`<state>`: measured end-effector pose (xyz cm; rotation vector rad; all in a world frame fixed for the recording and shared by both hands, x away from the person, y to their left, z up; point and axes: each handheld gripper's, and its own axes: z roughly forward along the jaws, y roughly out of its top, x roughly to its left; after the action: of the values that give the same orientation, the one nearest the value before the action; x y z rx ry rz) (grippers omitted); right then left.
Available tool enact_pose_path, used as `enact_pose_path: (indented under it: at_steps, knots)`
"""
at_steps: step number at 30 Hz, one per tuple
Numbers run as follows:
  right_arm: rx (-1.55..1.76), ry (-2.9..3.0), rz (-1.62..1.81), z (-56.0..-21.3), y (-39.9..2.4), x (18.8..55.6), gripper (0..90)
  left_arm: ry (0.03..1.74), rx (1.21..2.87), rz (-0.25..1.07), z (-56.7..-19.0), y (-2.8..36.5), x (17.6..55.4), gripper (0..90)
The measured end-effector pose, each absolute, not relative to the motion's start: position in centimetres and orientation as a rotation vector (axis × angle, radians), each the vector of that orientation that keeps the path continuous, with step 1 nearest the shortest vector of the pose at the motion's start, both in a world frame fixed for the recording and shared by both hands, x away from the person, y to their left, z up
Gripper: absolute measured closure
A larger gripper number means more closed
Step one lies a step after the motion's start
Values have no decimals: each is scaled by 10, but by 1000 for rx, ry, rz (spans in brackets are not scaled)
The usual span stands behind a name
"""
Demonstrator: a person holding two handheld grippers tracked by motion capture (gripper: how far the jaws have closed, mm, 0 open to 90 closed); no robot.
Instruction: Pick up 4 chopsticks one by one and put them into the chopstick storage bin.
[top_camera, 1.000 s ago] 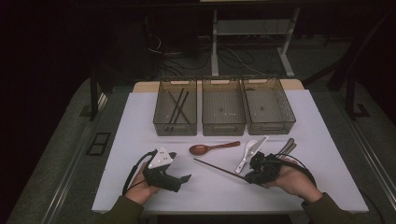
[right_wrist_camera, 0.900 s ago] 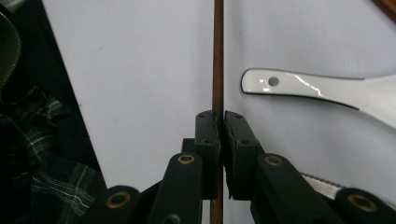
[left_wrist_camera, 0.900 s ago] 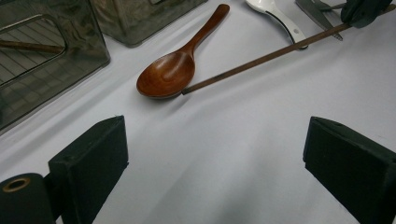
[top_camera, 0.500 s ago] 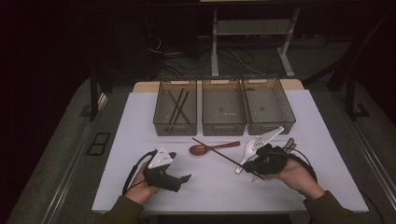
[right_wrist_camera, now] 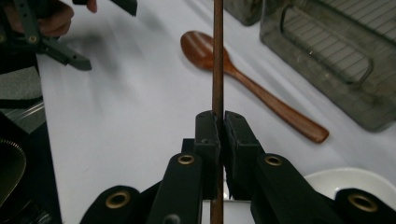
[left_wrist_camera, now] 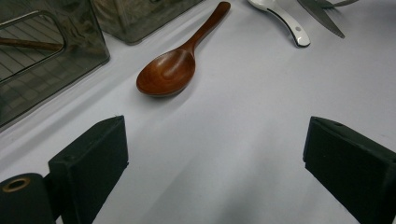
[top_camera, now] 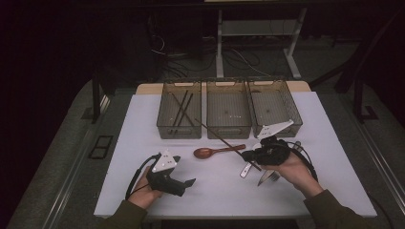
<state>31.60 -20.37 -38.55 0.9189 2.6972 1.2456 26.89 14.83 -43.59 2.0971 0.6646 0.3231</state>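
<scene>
Right gripper [top_camera: 248, 156] pinching a chopstick [top_camera: 222, 137], jaws pressed tight on the shaft near its lower end; clamp seen plainly in the right gripper view [right_wrist_camera: 217, 122]. Chopstick lifted clear of the table [top_camera: 334, 157], long axis running up and left from the gripper toward the left bin [top_camera: 179, 116], tip hanging over the gap between left bin and middle bin [top_camera: 228, 113]. Left bin already holding two chopsticks [top_camera: 180, 109], so likely destination; lies ahead and left of the claw, roughly along the stick's own axis. Left gripper [top_camera: 189, 182] spread wide, nothing between the jaws, low on the table nearer the person than the left bin; left hand closer to that bin, but right hand has the load. Wooden spoon [top_camera: 217, 151] flat on the table just under the stick, short of the left bin. Knife [top_camera: 264, 177], fork [top_camera: 273, 177] and white spoon [top_camera: 246, 170] beneath the right hand. Near wall of the left bin standing in the way: stick probably needs height before swinging over.
</scene>
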Motion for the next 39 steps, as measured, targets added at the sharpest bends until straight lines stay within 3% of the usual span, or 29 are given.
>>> enact_pose_path:
  at_steps: [39]
  knots:
    - [955,2483,1415,-351,-136,388,841,665,2087,315,-436,149,269,56]
